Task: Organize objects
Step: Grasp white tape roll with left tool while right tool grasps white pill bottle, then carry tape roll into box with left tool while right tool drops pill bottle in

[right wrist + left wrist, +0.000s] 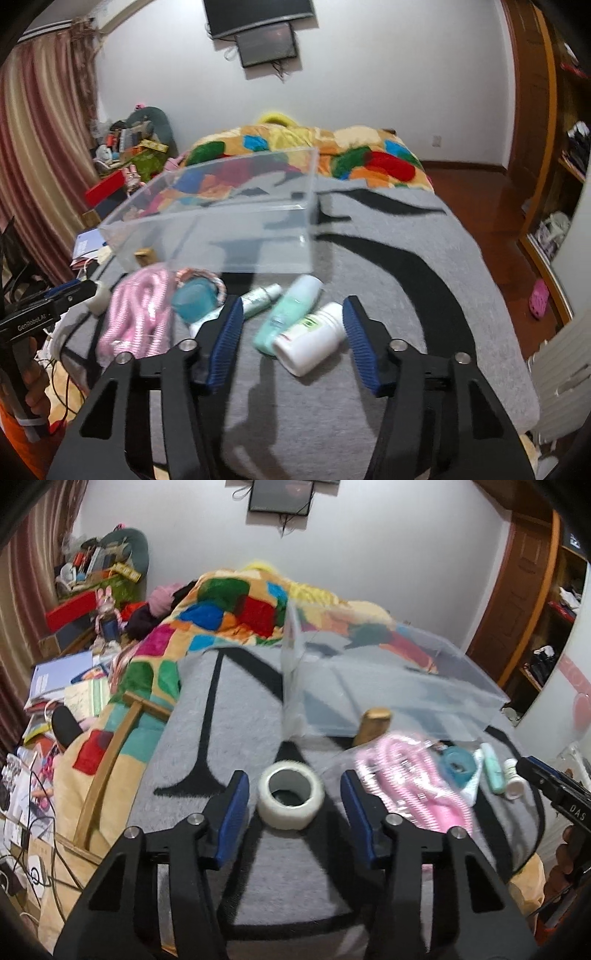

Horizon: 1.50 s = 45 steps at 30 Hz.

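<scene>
A white tape roll (290, 794) lies on the grey blanket (229, 738), between the open fingers of my left gripper (291, 805), untouched. My right gripper (293, 328) is open around a white bottle (308, 338) and a mint green bottle (288, 314) lying side by side. A clear plastic box (221, 221) stands behind them; it also shows in the left wrist view (388, 672). A pink coiled cord in a bag (136, 314), a blue tape roll (194, 300), a small tube (260, 295) and a wooden piece (371, 725) lie in front of the box.
A colourful quilt (229, 613) covers the far end of the bed. Clutter of books and boxes (66, 686) lies left of the bed. A wooden door (528, 92) and shelves are at the right. The bed's right edge drops to a wooden floor (491, 206).
</scene>
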Each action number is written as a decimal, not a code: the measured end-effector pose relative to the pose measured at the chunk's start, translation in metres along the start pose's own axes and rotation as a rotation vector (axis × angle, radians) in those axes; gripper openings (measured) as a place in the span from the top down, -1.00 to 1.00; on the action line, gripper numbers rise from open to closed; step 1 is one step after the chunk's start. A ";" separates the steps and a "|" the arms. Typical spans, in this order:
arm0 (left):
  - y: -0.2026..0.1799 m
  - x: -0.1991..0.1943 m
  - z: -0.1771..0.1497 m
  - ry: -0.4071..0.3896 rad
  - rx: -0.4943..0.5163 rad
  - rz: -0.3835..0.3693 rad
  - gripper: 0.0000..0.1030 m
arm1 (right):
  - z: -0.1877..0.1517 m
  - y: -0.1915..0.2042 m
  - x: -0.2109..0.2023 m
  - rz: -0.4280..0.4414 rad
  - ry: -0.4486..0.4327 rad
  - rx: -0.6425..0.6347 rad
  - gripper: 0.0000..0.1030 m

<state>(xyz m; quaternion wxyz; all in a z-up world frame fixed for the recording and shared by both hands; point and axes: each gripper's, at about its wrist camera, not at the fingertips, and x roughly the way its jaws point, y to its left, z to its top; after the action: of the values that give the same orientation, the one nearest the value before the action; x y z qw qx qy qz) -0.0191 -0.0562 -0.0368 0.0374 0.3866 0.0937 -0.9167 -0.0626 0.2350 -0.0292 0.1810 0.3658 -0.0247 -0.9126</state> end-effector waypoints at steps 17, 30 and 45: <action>-0.009 -0.005 0.003 -0.064 0.058 0.040 0.27 | -0.005 -0.014 0.009 0.016 0.047 0.057 0.48; -0.031 -0.025 0.067 -0.157 0.111 -0.040 0.27 | 0.051 0.021 -0.011 0.097 -0.073 -0.049 0.48; -0.047 0.057 0.109 0.024 0.161 -0.054 0.27 | 0.107 0.039 0.069 0.120 0.061 -0.066 0.48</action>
<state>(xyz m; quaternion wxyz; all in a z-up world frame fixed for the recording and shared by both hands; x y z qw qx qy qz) -0.1419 -0.0319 0.0035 -0.0196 0.3967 0.0307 -0.9172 -0.1689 0.1653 0.0103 0.2482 0.3852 -0.0109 -0.8888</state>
